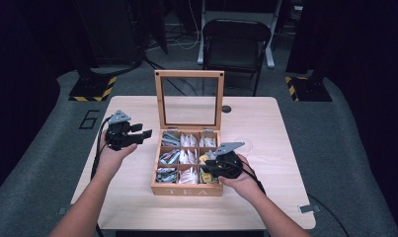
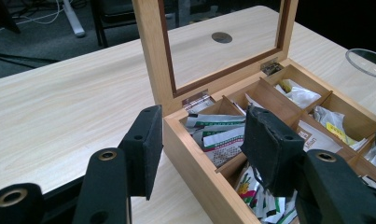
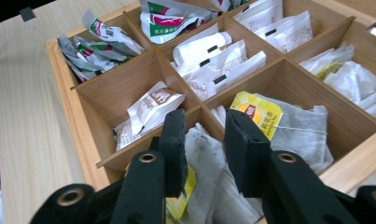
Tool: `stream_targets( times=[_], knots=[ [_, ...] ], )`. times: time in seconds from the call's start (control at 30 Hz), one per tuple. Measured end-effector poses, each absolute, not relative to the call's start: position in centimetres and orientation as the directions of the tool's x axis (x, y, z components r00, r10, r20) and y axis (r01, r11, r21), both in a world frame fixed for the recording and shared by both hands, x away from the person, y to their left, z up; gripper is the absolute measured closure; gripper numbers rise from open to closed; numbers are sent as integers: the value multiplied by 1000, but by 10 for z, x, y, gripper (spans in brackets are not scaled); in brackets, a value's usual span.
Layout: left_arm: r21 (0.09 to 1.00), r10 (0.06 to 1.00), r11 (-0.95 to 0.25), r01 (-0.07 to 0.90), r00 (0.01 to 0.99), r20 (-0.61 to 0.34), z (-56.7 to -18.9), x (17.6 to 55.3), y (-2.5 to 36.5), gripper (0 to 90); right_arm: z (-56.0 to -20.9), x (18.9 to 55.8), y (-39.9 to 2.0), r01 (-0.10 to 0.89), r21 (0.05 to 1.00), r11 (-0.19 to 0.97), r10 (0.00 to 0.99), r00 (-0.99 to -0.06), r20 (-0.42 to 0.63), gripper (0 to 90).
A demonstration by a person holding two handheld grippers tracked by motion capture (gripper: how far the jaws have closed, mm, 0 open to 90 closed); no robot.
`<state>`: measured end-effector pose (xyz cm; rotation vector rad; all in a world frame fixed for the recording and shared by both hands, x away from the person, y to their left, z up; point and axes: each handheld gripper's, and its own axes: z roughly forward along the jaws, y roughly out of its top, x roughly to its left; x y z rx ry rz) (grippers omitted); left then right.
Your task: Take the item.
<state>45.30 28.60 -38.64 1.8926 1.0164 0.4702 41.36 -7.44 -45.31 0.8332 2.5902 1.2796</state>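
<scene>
An open wooden tea box (image 1: 186, 190) stands mid-table, its glass lid (image 1: 159, 98) upright and its compartments holding several kinds of tea bags. My right gripper (image 1: 209, 165) dips into the front right compartment. In the right gripper view its jaws (image 3: 205, 128) stand a little apart over a white tea bag (image 3: 209, 163), and the pads do not visibly press on it. A yellow-tagged bag (image 3: 255, 109) lies just beyond. My left gripper (image 1: 142, 134) hovers open left of the box. In its own view (image 2: 204, 123) the box's left wall (image 2: 195, 154) lies ahead, with nothing held.
A clear glass dish (image 1: 243, 144) sits on the table right of the box, also seen in the left gripper view (image 2: 367, 60). A round grommet (image 1: 226, 109) marks the table behind the lid. A folding chair (image 1: 236, 42) stands beyond the far edge.
</scene>
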Motion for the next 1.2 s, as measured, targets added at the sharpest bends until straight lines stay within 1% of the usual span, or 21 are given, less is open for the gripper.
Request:
stream_targets(
  times=[0.2, 0.37, 0.47, 0.97, 1.2],
  knots=[
    [852, 806, -249, 461, 586, -82, -388, 453, 287, 473, -453, 412, -72, 431, 758, 490, 523, -841, 139, 772],
    [852, 807, -246, 461, 584, -84, -388, 453, 288, 473, -451, 411, -74, 411, 758, 507, 509, -852, 122, 859],
    [852, 808, -246, 463, 584, -84, -388, 452, 288, 473, -450, 409, -77, 415, 752, 512, 509, -852, 124, 889],
    [852, 807, -250, 460, 585, -79, -387, 452, 287, 473, -443, 400, -99, 403, 756, 515, 517, -850, 100, 896],
    [852, 805, -252, 460, 588, -79, -387, 452, 286, 473, -440, 397, -101, 400, 753, 522, 514, -852, 97, 898]
  ],
)
